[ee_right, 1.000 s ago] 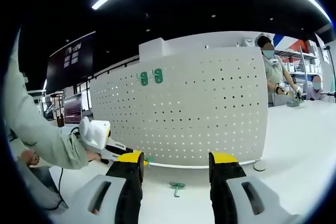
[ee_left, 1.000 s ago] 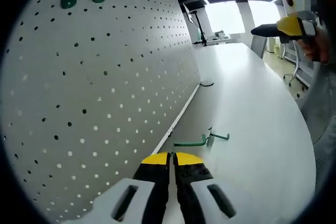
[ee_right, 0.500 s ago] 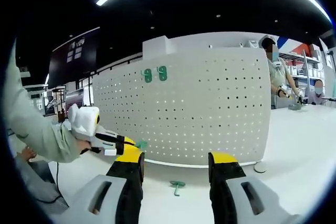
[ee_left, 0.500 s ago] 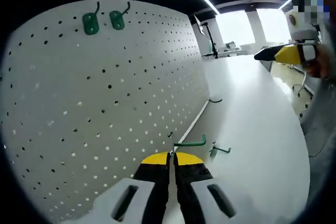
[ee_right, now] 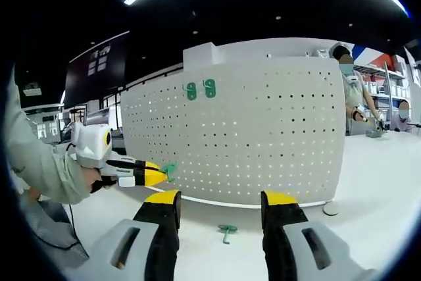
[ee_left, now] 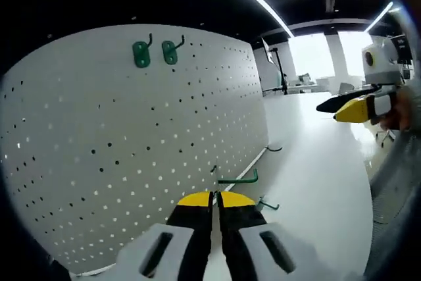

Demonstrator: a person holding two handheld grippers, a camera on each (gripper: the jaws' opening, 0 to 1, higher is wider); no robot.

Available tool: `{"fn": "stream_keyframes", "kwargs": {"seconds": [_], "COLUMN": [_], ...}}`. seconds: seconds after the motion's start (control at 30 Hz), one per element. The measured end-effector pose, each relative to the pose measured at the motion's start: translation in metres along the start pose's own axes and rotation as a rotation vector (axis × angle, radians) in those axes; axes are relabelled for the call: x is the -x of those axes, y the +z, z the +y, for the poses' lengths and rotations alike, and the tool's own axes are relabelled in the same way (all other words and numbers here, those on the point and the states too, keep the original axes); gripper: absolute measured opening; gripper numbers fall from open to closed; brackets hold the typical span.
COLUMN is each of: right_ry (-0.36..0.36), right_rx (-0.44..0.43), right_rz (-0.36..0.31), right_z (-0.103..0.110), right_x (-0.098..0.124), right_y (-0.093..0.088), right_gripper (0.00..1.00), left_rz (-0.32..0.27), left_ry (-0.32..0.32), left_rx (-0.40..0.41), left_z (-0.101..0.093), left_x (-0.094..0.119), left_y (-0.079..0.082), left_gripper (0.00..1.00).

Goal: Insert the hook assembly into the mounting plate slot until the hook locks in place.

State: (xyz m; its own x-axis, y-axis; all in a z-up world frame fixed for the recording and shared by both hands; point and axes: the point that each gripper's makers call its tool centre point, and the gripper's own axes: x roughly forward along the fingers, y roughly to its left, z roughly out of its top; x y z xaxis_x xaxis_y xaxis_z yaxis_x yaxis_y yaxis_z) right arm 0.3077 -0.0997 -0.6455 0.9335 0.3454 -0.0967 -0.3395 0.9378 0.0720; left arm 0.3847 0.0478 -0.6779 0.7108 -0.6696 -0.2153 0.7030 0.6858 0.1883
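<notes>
- Left gripper (ee_left: 215, 197): jaws closed on one green hook (ee_left: 238, 179), held up just off the pegboard (ee_left: 131, 162), not yet inserted.
- Right gripper (ee_right: 221, 203): jaws apart, empty, facing the board.
- Hooks mounted high on the pegboard (ee_left: 156, 52): two.
- Hooks loose on the tabletop (ee_left: 316, 182): one (ee_right: 227, 230).
</notes>
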Motion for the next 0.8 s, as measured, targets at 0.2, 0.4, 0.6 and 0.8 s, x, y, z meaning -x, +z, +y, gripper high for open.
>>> {"fn": "stream_keyframes", "kwargs": {"seconds": [0.2,0.4,0.6,0.8], "right_ry": [0.015,0.031,0.051,0.061], "right_rx": [0.011,0.019,0.024,0.031], "right_rz": [0.002,0.014,0.032,0.05], "right_z": [0.004,0.008,0.013,0.016], "right_x": [-0.001,-0.002,-0.003,-0.004], "right_y": [0.0,-0.003,-0.008,-0.012], "right_gripper": [0.47,0.47,0.47,0.46], "left_rz": [0.01,-0.01,-0.093,-0.148], "left_ry": [0.015,0.063,0.132,0.164], "left_rx": [0.009,0.062,0.152,0.25], "left_z": [-0.006,-0.005,-0.003,-0.006], "left_x": [0.015,0.031,0.048,0.061], "left_y": [-0.011,-0.013,-0.001,0.001], "left_gripper": [0.03,0.03,0.03,0.03]}}
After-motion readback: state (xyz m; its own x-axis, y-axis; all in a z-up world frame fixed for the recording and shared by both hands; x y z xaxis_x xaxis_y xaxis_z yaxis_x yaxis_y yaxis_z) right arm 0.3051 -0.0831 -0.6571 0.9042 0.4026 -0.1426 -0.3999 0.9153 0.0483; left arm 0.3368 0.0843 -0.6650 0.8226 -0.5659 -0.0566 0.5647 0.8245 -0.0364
